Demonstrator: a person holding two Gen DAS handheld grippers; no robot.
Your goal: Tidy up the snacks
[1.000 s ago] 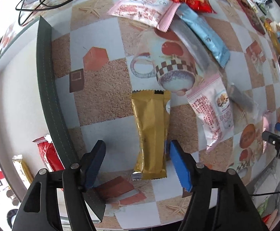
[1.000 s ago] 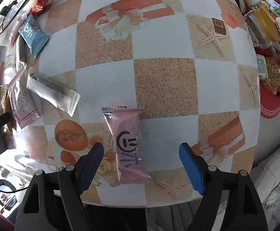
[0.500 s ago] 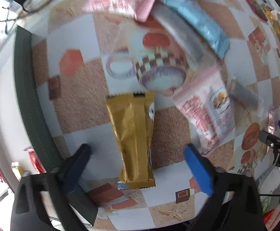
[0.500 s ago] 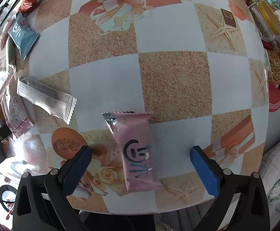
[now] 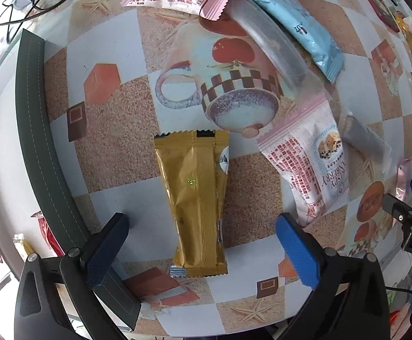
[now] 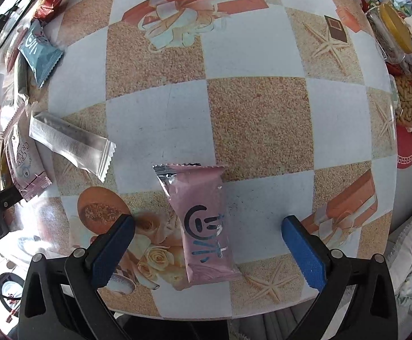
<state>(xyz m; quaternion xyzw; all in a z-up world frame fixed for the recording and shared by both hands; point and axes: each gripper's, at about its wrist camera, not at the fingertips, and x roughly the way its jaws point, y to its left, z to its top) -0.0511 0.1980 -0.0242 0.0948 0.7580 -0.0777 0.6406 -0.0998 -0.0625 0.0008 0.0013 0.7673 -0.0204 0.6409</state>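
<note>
The left gripper (image 5: 203,245) points down, fingers spread wide and clear of the gold snack packet (image 5: 196,202) lying flat on the bench (image 5: 115,138). The right gripper (image 6: 206,242) likewise straddles a pink packet (image 6: 203,221), apparently not touching it.
</note>
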